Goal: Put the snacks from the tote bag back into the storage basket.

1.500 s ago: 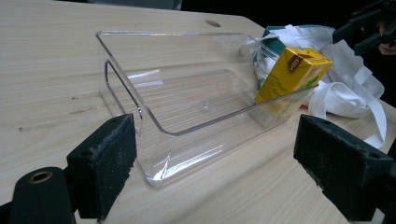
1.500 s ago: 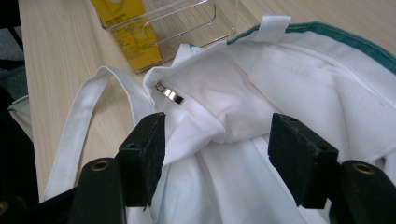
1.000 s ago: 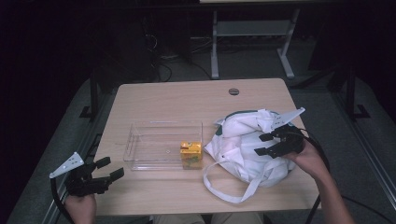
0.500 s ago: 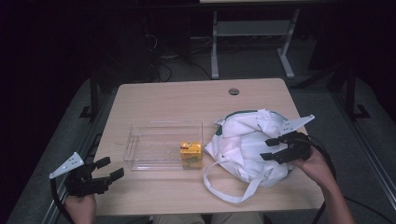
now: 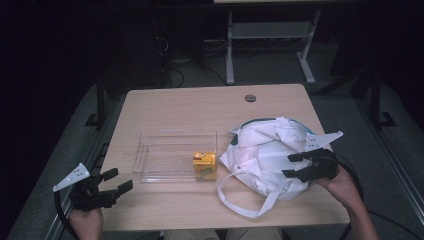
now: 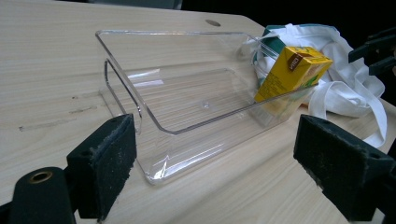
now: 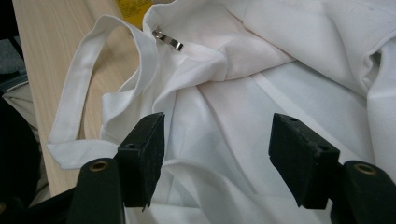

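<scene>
While our right gripper (image 5: 294,165) hovers over the white bag's (image 5: 262,150) right edge, its jaws just opened wider and gripping nothing, our left gripper (image 5: 116,180) gapes empty near the clear tray (image 5: 150,155) holding a yellow carton (image 5: 204,165).

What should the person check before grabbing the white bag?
1. Right gripper open: ok, its jaws stand apart and have just been opening.
2. White bag in front of those jaws: ok, cloth lies between them, not pinched.
3. Bag strap free: ok, it loops loose on the table.
4. Yellow carton out of the way: ok, upright in a corner of the clear tray beside the bag.
5. Left gripper clear: ok, open and off to the side of the tray.
6. What is inside the bag: cannot tell.
</scene>
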### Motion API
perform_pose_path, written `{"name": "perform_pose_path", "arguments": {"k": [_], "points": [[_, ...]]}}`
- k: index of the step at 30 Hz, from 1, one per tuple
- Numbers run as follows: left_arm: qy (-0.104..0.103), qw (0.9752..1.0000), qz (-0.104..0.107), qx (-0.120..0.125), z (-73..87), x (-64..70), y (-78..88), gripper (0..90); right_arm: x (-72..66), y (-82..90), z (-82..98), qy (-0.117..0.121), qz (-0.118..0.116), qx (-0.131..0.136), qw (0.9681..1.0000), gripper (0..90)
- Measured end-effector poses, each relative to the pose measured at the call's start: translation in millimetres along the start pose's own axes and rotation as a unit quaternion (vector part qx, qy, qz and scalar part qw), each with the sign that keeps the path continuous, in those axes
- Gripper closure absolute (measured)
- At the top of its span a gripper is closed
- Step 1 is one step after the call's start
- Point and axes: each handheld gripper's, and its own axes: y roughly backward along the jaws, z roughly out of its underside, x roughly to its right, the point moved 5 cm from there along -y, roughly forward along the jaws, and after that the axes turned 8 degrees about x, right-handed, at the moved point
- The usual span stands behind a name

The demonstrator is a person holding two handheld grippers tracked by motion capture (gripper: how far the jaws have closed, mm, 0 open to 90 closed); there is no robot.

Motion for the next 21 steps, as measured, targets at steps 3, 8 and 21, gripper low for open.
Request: {"name": "perform_pose_path", "arguments": {"k": [3, 8, 21], "points": [[0.000, 1.0000, 0.000, 0.001, -0.1, 0.5, -0.1, 12.6, -2.3, 0.4, 3.0, 0.001, 0.001, 0.001, 1.0000, 35.0], [0.001, 1.0000, 0.000, 0.002, 0.1, 0.3, -0.1, 12.6, -6.3, 2.3, 6.8, 0.001, 0.005, 0.011, 0.9999, 33.8], [-0.003, 1.0000, 0.005, -0.001, -0.3, 1.9, -2.3, 12.6, -13.0, 11.1, 17.9, -0.012, 0.036, 0.061, 0.9974, 26.8]]}}
